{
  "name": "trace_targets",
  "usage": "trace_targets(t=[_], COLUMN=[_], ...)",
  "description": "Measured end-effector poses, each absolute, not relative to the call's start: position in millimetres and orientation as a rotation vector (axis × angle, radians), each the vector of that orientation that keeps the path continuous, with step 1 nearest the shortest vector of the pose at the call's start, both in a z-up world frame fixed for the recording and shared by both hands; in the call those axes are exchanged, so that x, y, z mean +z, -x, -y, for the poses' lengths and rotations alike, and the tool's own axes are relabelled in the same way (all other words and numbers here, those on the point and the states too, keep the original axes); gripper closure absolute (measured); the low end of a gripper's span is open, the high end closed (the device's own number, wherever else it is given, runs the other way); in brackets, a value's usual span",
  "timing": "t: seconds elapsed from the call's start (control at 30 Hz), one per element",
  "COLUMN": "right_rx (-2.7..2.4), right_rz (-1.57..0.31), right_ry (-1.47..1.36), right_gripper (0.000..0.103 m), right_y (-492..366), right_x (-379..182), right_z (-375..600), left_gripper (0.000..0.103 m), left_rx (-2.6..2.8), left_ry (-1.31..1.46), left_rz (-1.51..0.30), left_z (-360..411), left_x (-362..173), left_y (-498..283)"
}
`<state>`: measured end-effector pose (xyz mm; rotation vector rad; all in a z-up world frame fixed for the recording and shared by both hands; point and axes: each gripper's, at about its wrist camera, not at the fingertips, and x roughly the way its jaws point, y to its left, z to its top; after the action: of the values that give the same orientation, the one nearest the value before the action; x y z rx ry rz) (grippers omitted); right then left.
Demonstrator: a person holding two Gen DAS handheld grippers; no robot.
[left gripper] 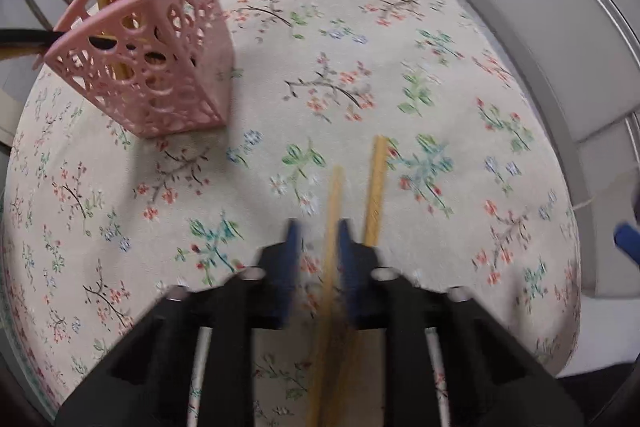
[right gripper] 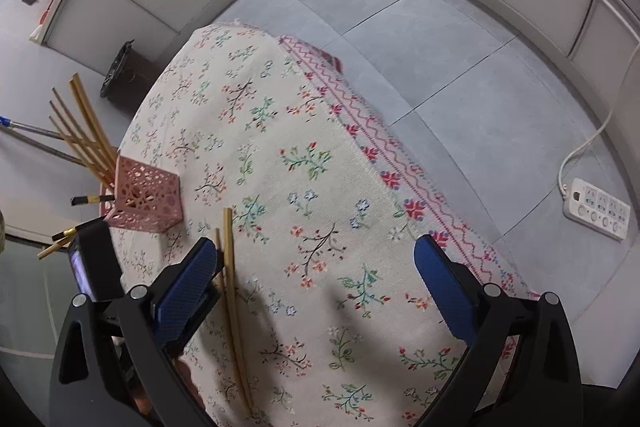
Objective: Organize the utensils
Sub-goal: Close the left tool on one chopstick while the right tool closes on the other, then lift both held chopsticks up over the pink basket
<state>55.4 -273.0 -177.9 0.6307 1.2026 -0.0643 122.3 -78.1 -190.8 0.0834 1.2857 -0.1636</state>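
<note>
two pale wooden chopsticks (right gripper: 231, 291) lie together on the cloth, left fingers (left gripper: 294, 239) straddling one, right fingers (right gripper: 440, 279) spread.

Both grippers' fingers (right gripper: 444, 291) are black (silver screws) with blue textured pads (left gripper: 289, 267).

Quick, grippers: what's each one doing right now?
Left gripper: partly closed around one chopstick; firm grip cannot be told.
Right gripper: open, empty.
</note>
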Motion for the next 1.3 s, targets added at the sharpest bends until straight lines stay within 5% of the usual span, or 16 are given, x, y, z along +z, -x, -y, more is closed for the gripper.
trace_targets(t=[0.5, 0.57, 0.77, 0.83, 1.07, 1.3], right_rx=[0.034, 0.049, -0.002, 0.012, 0.105, 0.206], right_rz=[-1.332, -1.362, -1.296, -1.293, -1.296, -1.084], right_ry=[-0.349, -0.333, -0.313, -0.321, -0.359, -0.3], right_gripper=[0.009, 0.014, 0.057, 0.092, 0.094, 0.094], right_y=[-114.7, -119.4, -123.8, -122.8, -95.7, -46.4], right_x=[-227.6, -237.5, -231.7, -231.0, -227.1, -151.6], right_z=[148.8, 138.2, 136.5, 139.3, 137.6, 142.3], left_gripper=[0.098, 0.098, 0.098, 0.098, 0.098, 0.098], left_rx=[-0.152, -0.15, -0.132, -0.13, -0.134, -0.166], left_ry=[-0.065, -0.034, -0.004, 0.003, 0.042, 0.119], left_rz=[-1.175, -1.154, -1.097, -1.085, -1.036, -0.935], left_z=[6.7, -3.7, -17.2, -20.2, -26.5, -41.4], left_x=[-154.1, -143.9, -124.2, -115.9, -102.2, -67.9], left_y=[-59.5, -53.8, -48.5, -49.0, -41.5, -15.6])
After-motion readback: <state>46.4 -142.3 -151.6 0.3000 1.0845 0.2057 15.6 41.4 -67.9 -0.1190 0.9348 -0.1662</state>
